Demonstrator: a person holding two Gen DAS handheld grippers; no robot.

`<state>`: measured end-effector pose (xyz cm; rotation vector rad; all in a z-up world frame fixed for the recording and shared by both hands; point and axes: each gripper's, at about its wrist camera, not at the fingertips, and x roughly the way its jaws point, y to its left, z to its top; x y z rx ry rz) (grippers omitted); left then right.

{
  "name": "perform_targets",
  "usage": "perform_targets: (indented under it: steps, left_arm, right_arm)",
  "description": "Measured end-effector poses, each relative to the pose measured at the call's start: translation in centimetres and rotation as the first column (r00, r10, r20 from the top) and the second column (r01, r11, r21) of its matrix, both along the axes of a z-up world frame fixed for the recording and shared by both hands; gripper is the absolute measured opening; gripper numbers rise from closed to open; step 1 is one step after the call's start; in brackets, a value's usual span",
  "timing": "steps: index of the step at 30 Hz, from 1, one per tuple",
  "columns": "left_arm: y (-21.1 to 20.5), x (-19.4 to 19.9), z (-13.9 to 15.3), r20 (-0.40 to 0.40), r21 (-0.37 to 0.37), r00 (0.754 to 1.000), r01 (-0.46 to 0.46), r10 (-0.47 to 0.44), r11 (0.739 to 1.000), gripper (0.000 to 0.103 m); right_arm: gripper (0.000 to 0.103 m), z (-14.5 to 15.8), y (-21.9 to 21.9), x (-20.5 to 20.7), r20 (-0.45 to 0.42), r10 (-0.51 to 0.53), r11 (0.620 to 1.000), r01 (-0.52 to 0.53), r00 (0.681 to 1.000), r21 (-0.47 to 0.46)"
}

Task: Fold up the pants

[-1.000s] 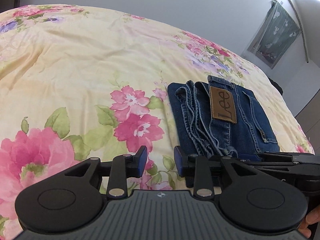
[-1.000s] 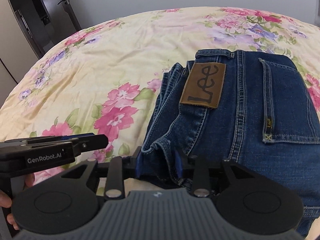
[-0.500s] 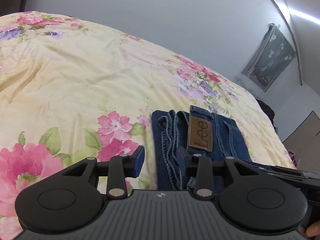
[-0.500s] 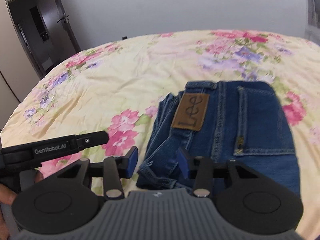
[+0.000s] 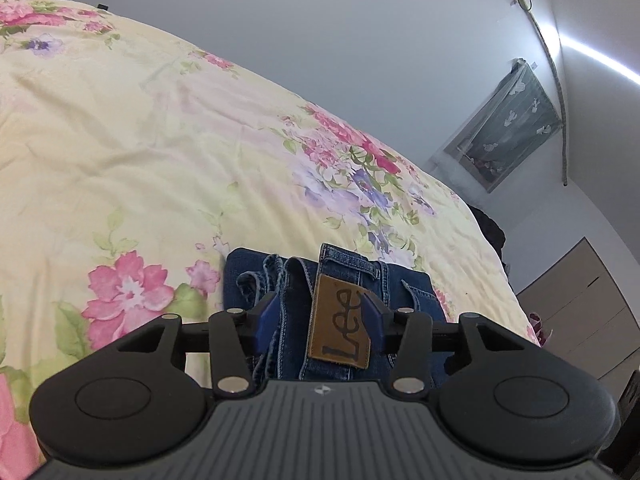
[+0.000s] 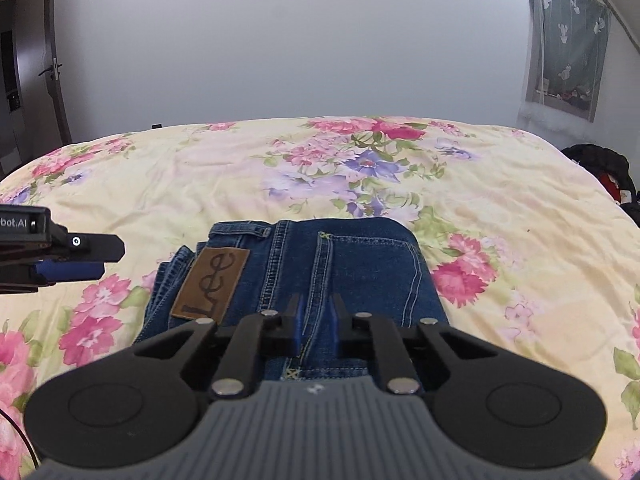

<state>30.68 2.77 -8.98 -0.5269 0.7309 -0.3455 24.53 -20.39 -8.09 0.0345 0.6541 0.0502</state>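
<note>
Folded blue jeans [image 6: 360, 264] with a brown leather patch [image 6: 212, 284] lie flat on the floral bedspread [image 6: 200, 184]. My right gripper [image 6: 317, 320] hovers over their near edge. Its jaws are closing to a narrow gap and nothing is between the pads. My left gripper [image 5: 319, 316] hovers above the jeans [image 5: 400, 284] near the patch [image 5: 340, 328]. Its jaws are opening and grip nothing; the denim lies below them. In the right wrist view the left gripper [image 6: 108, 258] reaches in from the left edge, beside the jeans.
The bedspread [image 5: 120, 140] stretches wide to the left of the jeans and beyond them. A dark heap of clothes [image 6: 600, 168] sits off the bed's far right corner, under a curtained window [image 6: 568, 40]. A door [image 6: 24, 80] is at the left, and a wardrobe [image 5: 580, 304] at the right.
The right gripper let go of the jeans' near edge, pulled back and up, and its jaws narrowed. The left gripper also rose and drew back over the jeans, and its jaws widened.
</note>
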Motion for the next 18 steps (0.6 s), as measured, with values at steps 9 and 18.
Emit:
perform_targets:
  steps: [9,18]
  left_arm:
    - [-0.8,3.3,-2.3,-0.03,-0.068,0.994,0.104,-0.106,0.992,0.064]
    - [-1.8,4.5,-4.3,-0.056,-0.018,0.993,0.101,-0.102,0.995,0.065]
  right_arm:
    - [0.002,-3.6,-2.1,1.6,-0.088,0.014,0.994,-0.004,0.996,0.112]
    - [0.002,-4.2,-4.2,1.8,-0.106,0.05,0.971,-0.024,0.993,0.236]
